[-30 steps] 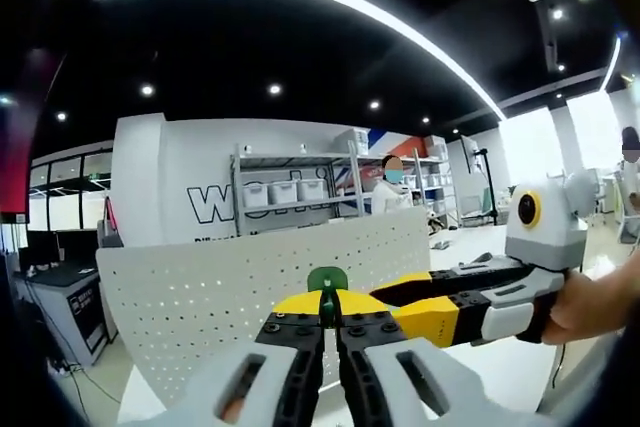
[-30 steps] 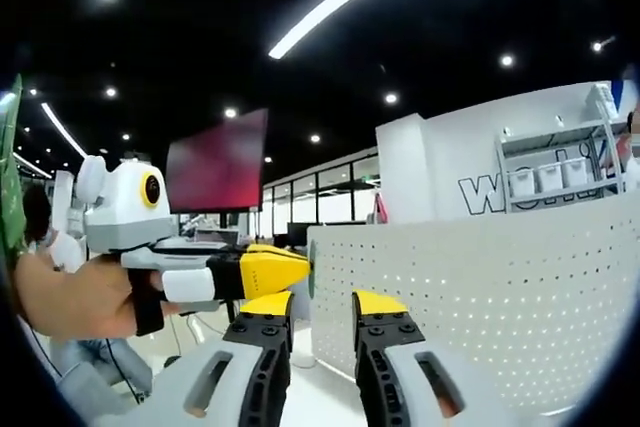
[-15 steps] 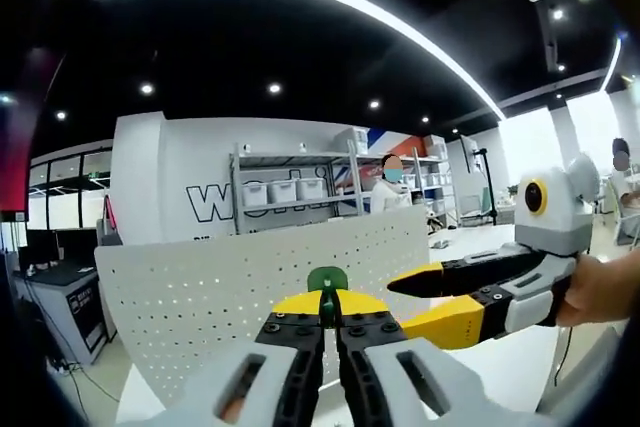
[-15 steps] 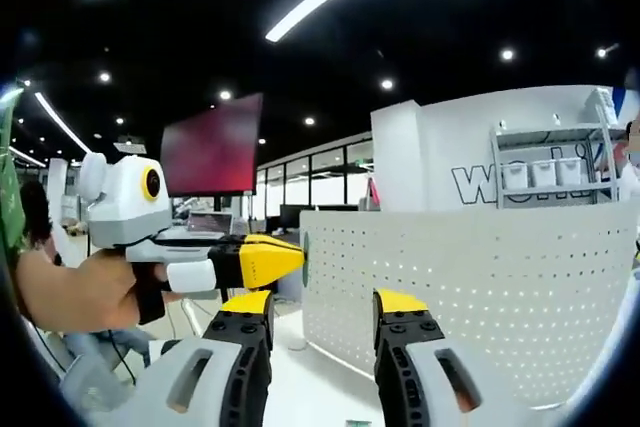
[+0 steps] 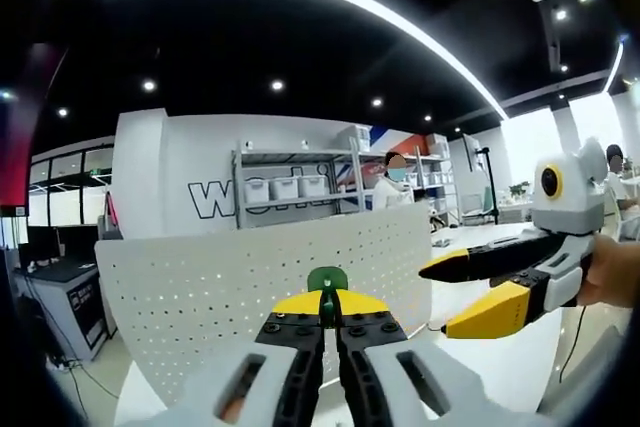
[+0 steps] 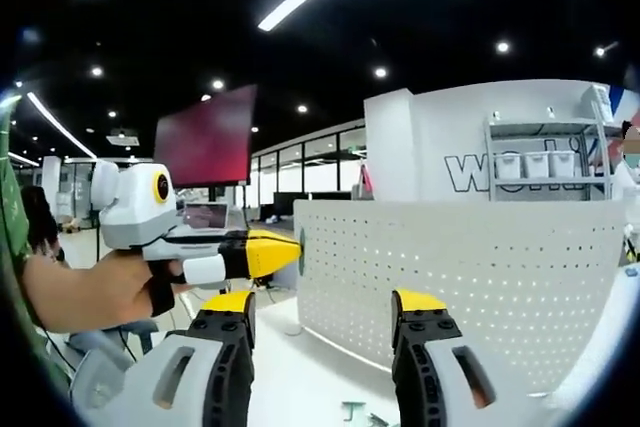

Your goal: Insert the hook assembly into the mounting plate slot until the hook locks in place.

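In the left gripper view the hook (image 5: 326, 280) sits just ahead of the left gripper (image 5: 329, 322), at 12 o'clock from its tips. The pegboard (image 5: 250, 277) stands behind it. The right gripper (image 5: 475, 292) lies at 3 o'clock, before the pegboard's edge. Shelves (image 5: 290, 192) stand beyond the pegboard, at 12 o'clock.
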